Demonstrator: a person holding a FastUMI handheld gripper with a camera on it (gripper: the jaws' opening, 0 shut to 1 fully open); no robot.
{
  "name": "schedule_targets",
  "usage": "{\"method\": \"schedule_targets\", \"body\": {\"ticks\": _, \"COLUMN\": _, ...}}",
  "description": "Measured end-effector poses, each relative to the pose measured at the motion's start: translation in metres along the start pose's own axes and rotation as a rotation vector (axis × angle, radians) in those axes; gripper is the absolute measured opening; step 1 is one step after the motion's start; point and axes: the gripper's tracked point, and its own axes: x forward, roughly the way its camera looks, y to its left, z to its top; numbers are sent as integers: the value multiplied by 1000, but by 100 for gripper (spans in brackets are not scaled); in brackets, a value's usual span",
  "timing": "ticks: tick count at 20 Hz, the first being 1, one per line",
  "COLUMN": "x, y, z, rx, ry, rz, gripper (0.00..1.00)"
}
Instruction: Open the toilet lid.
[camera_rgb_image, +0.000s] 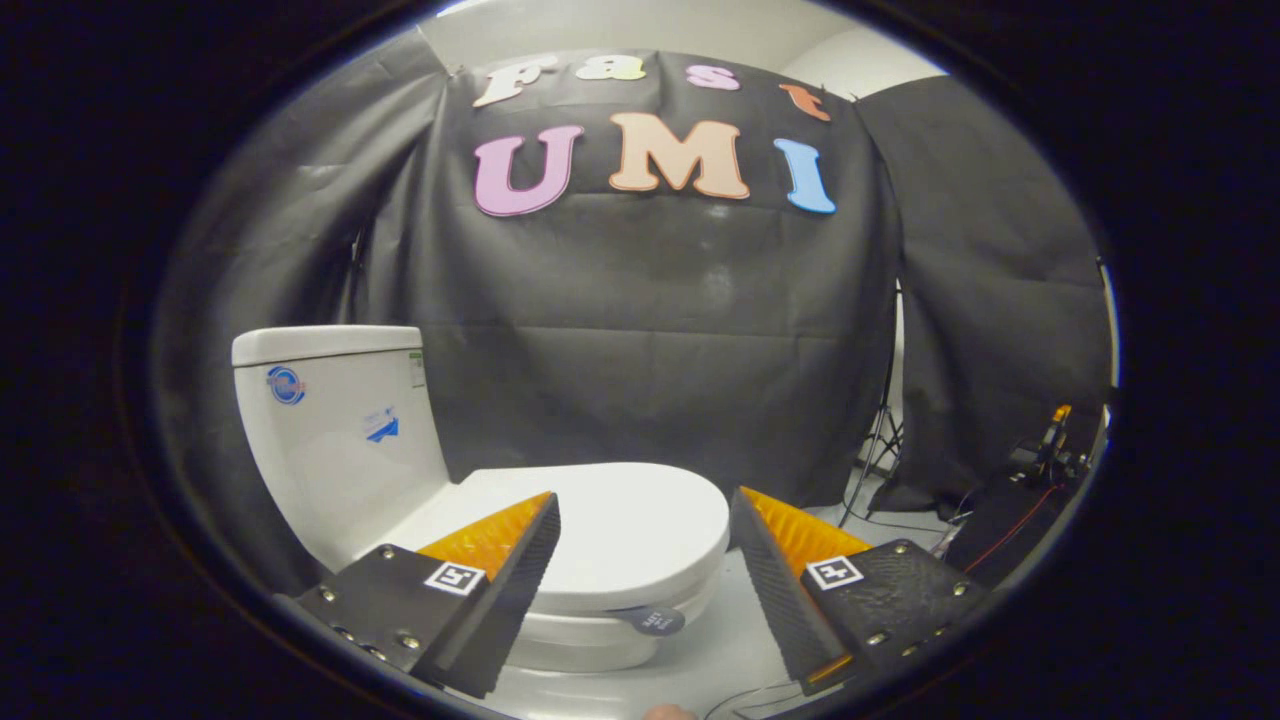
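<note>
Item one: my gripper (645, 515), fingers spread wide apart, pinching nothing. Each finger (515, 575) carries a small square black-and-white marker on its upper plate.

Item two: a white ceramic toilet (590, 640), standing just ahead of the fingers and a little toward my left finger. Its white, smooth, oval toilet lid (630, 540) lies flat and closed over the bowl. The front curve of the lid sits in the gap between my two fingers; my left finger overlaps its near side in view, and I cannot tell whether it touches. A small dark round tag (650, 621) hangs under the lid's front rim.

Item three: a white rectangular cistern (335, 430) with a flat top cover, upright behind the lid, beyond my left finger. Two blue stickers (285, 385) are on its front face.

Item four: pale, glossy floor (720, 660) beneath and beside the bowl.

Item five: black cloth wall (650, 340) behind the toilet.

Item six: a thin stand's legs (880, 445) with loose cables and dark equipment (1040, 465), beyond my right finger.
</note>
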Motion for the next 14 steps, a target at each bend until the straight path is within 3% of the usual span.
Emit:
{"method": "schedule_targets", "body": {"ticks": 5, "x": 0, "y": -20, "z": -18, "rx": 2, "ry": 51, "rz": -40, "gripper": 100}}
{"method": "schedule_targets", "body": {"ticks": 14, "x": 7, "y": -35, "z": -96, "rx": 308, "ry": 330, "rz": -64, "gripper": 100}}
